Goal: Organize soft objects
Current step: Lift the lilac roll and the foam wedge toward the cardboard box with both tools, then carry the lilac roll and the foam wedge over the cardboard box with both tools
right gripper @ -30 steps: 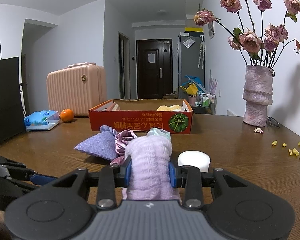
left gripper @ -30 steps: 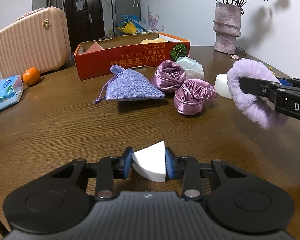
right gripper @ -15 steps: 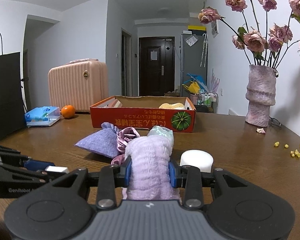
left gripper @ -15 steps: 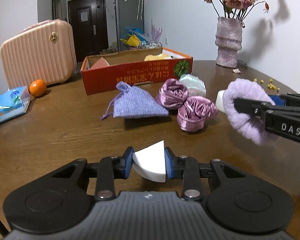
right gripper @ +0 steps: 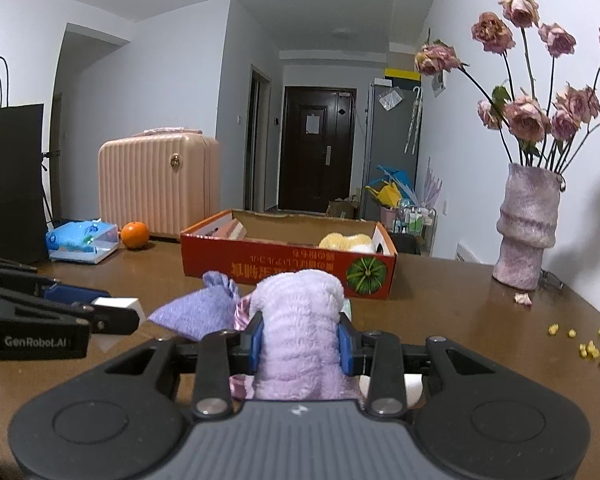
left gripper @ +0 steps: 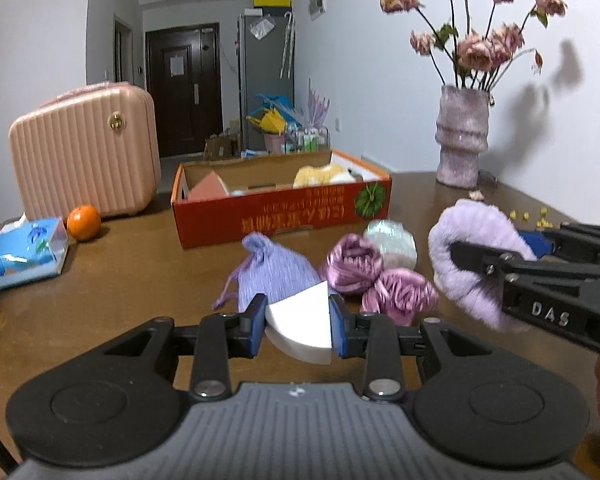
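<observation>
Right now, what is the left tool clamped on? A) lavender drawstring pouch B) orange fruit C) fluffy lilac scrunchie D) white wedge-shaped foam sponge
D: the left tool pinches the white wedge-shaped foam sponge between its blue pads, while the fluffy lilac scrunchie sits in the right tool and the lavender drawstring pouch lies on the table.

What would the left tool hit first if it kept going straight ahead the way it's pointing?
Probably the lilac drawstring pouch, lying right beyond the white foam wedge that the left tool grips. The red cardboard box stands farther back. Depth is uncertain in this fisheye view.
</observation>
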A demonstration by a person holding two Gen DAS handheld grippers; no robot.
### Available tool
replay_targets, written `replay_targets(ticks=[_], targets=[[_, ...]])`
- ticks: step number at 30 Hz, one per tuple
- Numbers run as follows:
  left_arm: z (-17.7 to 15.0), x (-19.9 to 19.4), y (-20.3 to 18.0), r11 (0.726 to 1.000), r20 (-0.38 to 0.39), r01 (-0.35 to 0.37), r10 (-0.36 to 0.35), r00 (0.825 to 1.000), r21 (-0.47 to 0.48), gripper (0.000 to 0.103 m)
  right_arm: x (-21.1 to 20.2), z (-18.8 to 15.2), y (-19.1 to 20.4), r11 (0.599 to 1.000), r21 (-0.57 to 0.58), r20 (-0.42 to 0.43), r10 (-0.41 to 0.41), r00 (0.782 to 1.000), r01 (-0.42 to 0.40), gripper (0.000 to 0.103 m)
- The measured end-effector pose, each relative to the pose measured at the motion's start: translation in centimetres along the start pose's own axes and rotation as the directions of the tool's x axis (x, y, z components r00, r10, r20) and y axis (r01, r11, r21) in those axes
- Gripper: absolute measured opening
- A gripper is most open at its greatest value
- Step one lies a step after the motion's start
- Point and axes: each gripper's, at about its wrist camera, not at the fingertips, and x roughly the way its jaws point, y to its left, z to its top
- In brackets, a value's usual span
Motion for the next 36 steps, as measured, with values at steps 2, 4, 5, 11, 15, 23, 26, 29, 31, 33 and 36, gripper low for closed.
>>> replay_targets(ticks=[2, 4, 5, 11, 15, 23, 26, 29, 31, 33, 36], targets=[[0.6, 0.0, 0.2, 1.000, 0.016, -0.004, 0.004, 1.000, -0.005, 0.033, 0.3, 0.5, 0.1, 1.000, -0.004, 0.008, -0.001, 1.000, 0.001, 0.034], [1.3, 0.0, 0.4, 1.000, 0.034, -0.008, 0.008, 0.999, -0.012, 0.033, 0.7, 0.9, 0.1, 1.000, -0.004, 0.015, -0.002, 1.000, 0.002, 0.034], [1.6, 0.1, 0.5, 1.000, 0.041, -0.009, 0.010, 0.999, -0.016, 0.033, 0.9, 1.2, 0.2, 1.000, -0.004, 0.019, -0.002, 1.000, 0.002, 0.034], [3.4, 0.6, 1.0, 0.999, 0.083, -0.016, 0.019, 0.996, -0.037, 0.033, 2.1, 2.5, 0.4, 1.000, -0.004, 0.041, -0.003, 0.999, 0.003, 0.034], [4.4, 1.2, 1.4, 0.998, 0.100, -0.024, 0.029, 0.995, -0.054, 0.033, 3.0, 3.2, 0.5, 1.000, 0.001, 0.050, -0.001, 0.999, 0.001, 0.034], [6.0, 2.6, 1.8, 0.997, 0.114, -0.029, 0.038, 0.993, -0.075, 0.033, 5.0, 4.5, 0.2, 1.000, 0.011, 0.063, -0.004, 0.998, 0.003, 0.034], [6.6, 3.1, 2.1, 0.996, 0.123, -0.031, 0.041, 0.992, -0.085, 0.033, 5.8, 5.1, 0.0, 1.000, 0.016, 0.068, -0.009, 0.998, 0.008, 0.034], [7.3, 3.8, 2.3, 0.995, 0.129, -0.036, 0.048, 0.991, -0.097, 0.033, 6.6, 5.7, -0.3, 1.000, 0.025, 0.074, -0.014, 0.997, 0.012, 0.034], [7.8, 4.3, 2.4, 0.993, 0.132, -0.038, 0.052, 0.990, -0.107, 0.033, 7.2, 6.1, -0.5, 1.000, 0.028, 0.077, -0.017, 0.997, 0.014, 0.034], [8.2, 4.8, 2.6, 0.993, 0.137, -0.045, 0.060, 0.989, -0.113, 0.033, 7.9, 6.5, -0.7, 0.999, 0.031, 0.081, -0.020, 0.997, 0.018, 0.034], [8.8, 5.7, 2.9, 0.991, 0.140, -0.044, 0.062, 0.988, -0.127, 0.033, 8.7, 6.8, -1.0, 0.999, 0.036, 0.082, -0.022, 0.996, 0.019, 0.034]])
